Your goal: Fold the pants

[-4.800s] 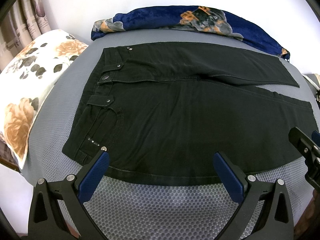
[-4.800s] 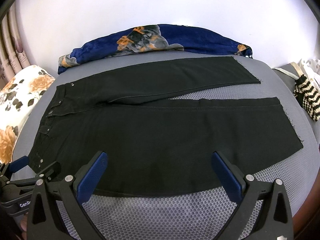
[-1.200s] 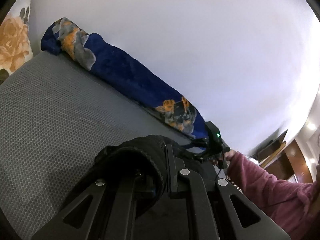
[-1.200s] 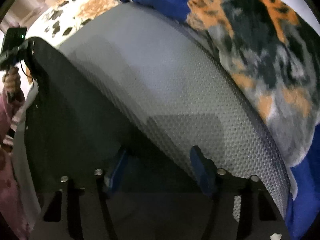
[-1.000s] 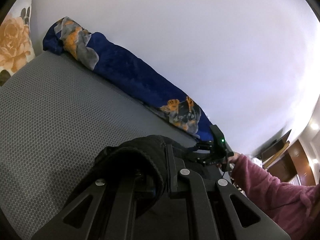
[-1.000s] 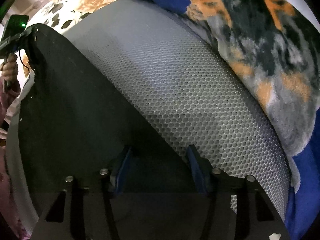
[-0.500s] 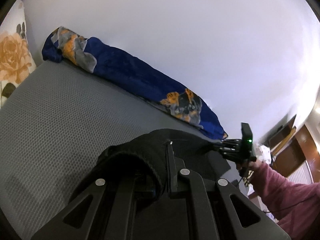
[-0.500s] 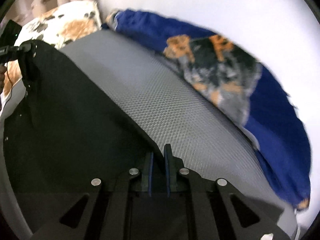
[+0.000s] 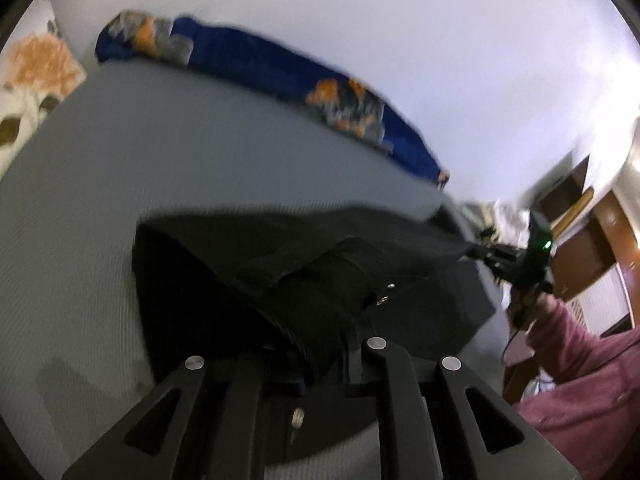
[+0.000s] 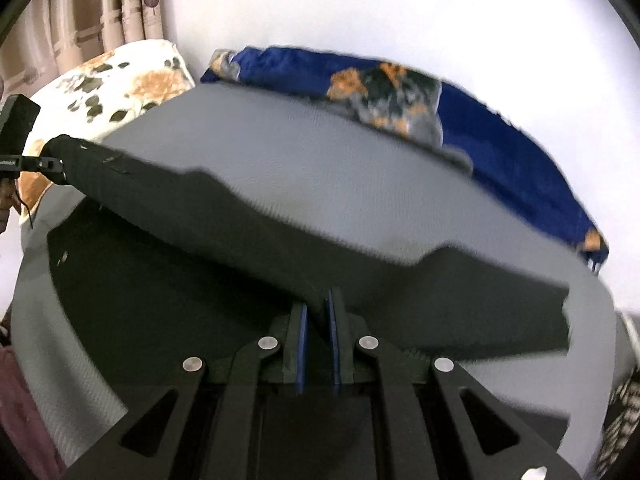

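Black pants [image 10: 224, 216] lifted, pinched by left tool [image 9: 320, 344], right tool [image 10: 318, 320]

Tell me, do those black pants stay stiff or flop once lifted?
Probably floppy: the black pants sag in waves between the right hand-held gripper and left hand-held gripper. Likely fairly heavy, thick cloth, since it bunches at the waistband.

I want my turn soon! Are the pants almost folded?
Not yet, this looks like the first fold. Done: both claws have grabbed the black pants. In hand: the left claw pinches the waist end, the right claw pinches the leg, and that edge hangs lifted over the gray bed and the leg lying flat. Left: lay it down, then fold again.
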A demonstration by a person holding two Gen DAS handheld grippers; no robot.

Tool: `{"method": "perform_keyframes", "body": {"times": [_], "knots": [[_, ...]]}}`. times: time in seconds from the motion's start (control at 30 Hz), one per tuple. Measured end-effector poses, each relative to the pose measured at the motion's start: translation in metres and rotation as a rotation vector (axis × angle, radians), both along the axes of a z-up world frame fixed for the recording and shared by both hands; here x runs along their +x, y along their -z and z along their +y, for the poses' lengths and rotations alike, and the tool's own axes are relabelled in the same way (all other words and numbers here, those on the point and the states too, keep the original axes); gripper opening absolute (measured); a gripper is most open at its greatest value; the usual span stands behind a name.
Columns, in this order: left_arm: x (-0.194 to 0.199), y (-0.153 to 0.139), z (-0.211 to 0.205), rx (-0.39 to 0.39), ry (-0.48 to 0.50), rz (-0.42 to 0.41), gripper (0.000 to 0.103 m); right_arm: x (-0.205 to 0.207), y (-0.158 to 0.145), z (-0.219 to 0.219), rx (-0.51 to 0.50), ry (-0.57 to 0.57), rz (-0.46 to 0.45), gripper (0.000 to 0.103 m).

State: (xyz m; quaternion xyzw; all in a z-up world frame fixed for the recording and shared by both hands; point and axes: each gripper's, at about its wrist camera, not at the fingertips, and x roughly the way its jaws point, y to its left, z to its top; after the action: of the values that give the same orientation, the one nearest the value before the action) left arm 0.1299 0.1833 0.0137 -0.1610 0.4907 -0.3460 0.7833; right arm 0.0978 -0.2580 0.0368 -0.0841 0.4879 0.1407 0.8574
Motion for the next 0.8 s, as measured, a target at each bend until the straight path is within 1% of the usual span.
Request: {"method": "perform_keyframes", "body": {"times": [0.07, 0.13, 0.23, 0.27, 0.33, 0.4, 0.47, 0.5, 0.53, 0.6, 0.67, 0.8], "knots": [[-0.012, 0.014, -0.001, 0.053, 0.008, 0.033, 0.017, -0.014, 0.013, 0.001, 0.019, 0.005, 0.038, 0.007], [-0.020, 0.028, -0.003, 0.100, 0.017, 0.079, 0.018, -0.024, 0.030, 0.005, 0.004, 0.001, 0.058, 0.007], [-0.027, 0.041, -0.008, 0.168, 0.023, 0.128, 0.021, -0.029, 0.053, 0.008, 0.001, 0.007, 0.093, 0.007], [-0.029, 0.042, -0.009, 0.186, 0.022, 0.134, 0.024, -0.029, 0.058, 0.009, -0.002, 0.007, 0.100, 0.007], [-0.036, 0.038, -0.012, 0.218, 0.020, 0.137, 0.025, -0.030, 0.068, 0.009, -0.003, 0.010, 0.111, 0.007], [-0.042, 0.029, -0.012, 0.245, 0.013, 0.124, 0.032, -0.030, 0.072, 0.009, 0.002, 0.015, 0.115, 0.007], [-0.048, 0.020, -0.007, 0.326, -0.025, 0.109, 0.071, -0.031, 0.072, 0.009, 0.001, 0.013, 0.108, 0.007], [-0.053, 0.016, -0.002, 0.362, -0.063, 0.089, 0.075, -0.031, 0.072, 0.008, 0.001, 0.012, 0.107, 0.007], [-0.055, 0.012, 0.003, 0.363, -0.086, 0.083, 0.075, -0.031, 0.072, 0.009, 0.001, 0.011, 0.105, 0.007], [-0.062, 0.006, 0.014, 0.321, -0.149, 0.127, 0.075, -0.031, 0.072, 0.008, 0.002, 0.012, 0.098, 0.007], [-0.073, -0.001, 0.023, 0.228, -0.219, 0.169, 0.075, -0.032, 0.072, 0.008, 0.006, 0.015, 0.094, 0.007], [-0.083, 0.001, 0.015, 0.100, -0.279, 0.236, 0.074, -0.033, 0.072, 0.007, 0.014, 0.018, 0.086, 0.007]]}}
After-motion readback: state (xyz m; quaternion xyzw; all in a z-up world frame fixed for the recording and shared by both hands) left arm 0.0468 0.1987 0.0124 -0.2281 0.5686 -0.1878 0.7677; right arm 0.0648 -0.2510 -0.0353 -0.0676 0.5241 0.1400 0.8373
